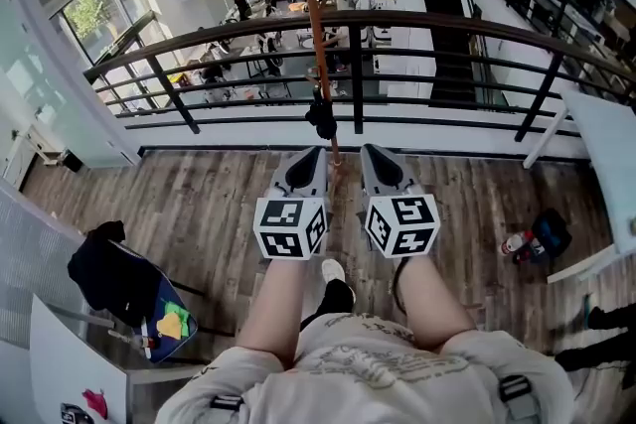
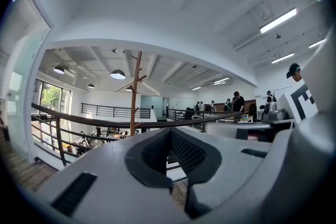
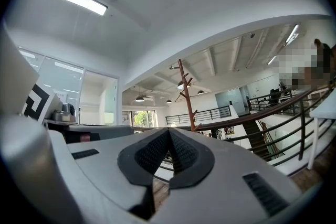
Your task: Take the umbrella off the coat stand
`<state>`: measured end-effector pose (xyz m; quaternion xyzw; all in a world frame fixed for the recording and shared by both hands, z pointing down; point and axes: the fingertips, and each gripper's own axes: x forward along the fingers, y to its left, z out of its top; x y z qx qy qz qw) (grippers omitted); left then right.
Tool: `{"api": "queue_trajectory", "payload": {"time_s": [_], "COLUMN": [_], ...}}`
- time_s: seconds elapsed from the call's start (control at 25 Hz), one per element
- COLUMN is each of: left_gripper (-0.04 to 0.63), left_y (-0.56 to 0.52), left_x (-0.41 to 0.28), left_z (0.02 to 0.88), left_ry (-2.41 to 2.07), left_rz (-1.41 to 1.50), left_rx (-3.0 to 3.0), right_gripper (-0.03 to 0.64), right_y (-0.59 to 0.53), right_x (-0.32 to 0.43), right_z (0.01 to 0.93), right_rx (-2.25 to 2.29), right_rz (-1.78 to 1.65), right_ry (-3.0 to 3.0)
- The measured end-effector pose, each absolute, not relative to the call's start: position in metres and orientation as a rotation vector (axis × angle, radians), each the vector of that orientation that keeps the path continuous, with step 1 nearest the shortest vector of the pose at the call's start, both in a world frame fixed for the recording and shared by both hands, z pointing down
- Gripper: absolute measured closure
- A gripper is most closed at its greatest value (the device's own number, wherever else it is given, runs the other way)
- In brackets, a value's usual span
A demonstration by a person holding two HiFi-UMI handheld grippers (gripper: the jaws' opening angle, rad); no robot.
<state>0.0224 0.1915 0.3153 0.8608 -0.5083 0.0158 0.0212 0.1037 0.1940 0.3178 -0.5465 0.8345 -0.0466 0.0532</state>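
The brown wooden coat stand (image 1: 314, 25) rises just in front of the railing, at the centre of the head view. A small dark umbrella (image 1: 321, 117) hangs low on its pole. My left gripper (image 1: 308, 159) and right gripper (image 1: 378, 159) are held side by side just short of the pole, one on each side of it, a little below the umbrella. Both point level, their jaws are shut and nothing is in them. In the left gripper view the stand (image 2: 134, 94) shows beyond the left gripper (image 2: 170, 131). In the right gripper view the stand (image 3: 186, 94) shows beyond the right gripper (image 3: 169, 131). The jaws hide the umbrella in both.
A dark metal railing (image 1: 397, 20) runs across behind the stand, with an open lower floor beyond it. A chair with a dark bag (image 1: 119, 278) stands at the left. A white table (image 1: 611, 154) is at the right, and small items (image 1: 532, 238) lie on the wood floor.
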Motion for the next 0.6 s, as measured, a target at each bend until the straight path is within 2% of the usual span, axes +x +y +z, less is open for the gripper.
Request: {"api": "queue_trajectory", "payload": {"time_s": [0.6], "left_gripper": [0.591], "left_y": [0.068], "left_x": [0.015], "left_z": [0.332], "left_ry": [-1.55], "left_rz": [0.022], "left_rx": [2.652], "right_gripper": [0.615], "right_y": [0.078], "right_x": [0.092], "right_z": [0.329], "right_rx": [-1.67], "right_rz": [-0.107], "right_ry": [2.573]}}
